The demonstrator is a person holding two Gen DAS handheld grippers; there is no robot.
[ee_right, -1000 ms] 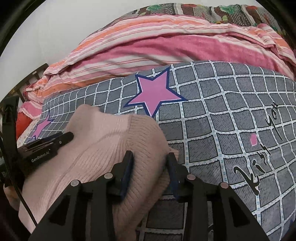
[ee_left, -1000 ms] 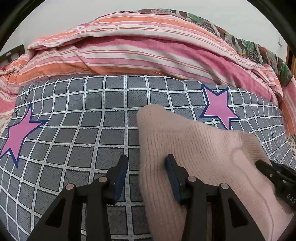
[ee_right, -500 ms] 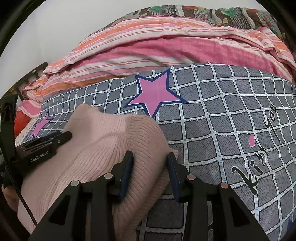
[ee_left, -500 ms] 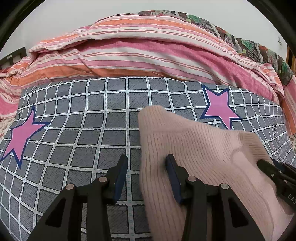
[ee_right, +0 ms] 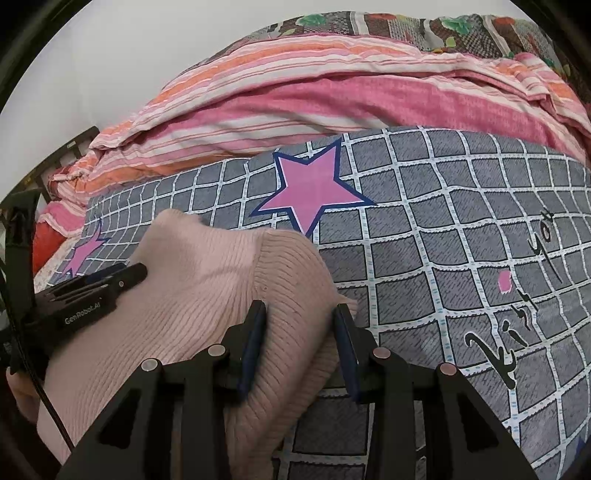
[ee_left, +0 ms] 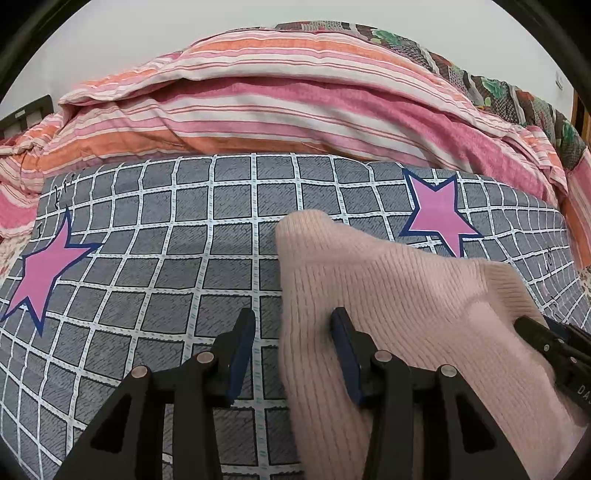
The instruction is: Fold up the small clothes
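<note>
A pale pink ribbed knit garment (ee_left: 399, 295) lies humped on the grey checked bedsheet (ee_left: 147, 258). My left gripper (ee_left: 291, 321) stands open astride the garment's left edge. Its left finger (ee_left: 242, 339) is over bare sheet, clear of the knit, and its right finger (ee_left: 341, 339) rests on the knit. My right gripper (ee_right: 300, 314) is shut on a bunched ribbed hem of the garment (ee_right: 207, 280), which fills the gap between its pads. Each gripper shows in the other's view: the right gripper (ee_left: 532, 326) at the garment's right side, the left gripper (ee_right: 129, 275) lying on the knit.
A rolled pink and orange striped quilt (ee_left: 295, 103) lies across the far side of the bed, with a patterned blanket (ee_right: 424, 26) behind it. Pink stars (ee_right: 314, 184) and black lettering (ee_right: 517, 314) mark the sheet. A dark bed frame (ee_right: 55, 155) shows at the far left.
</note>
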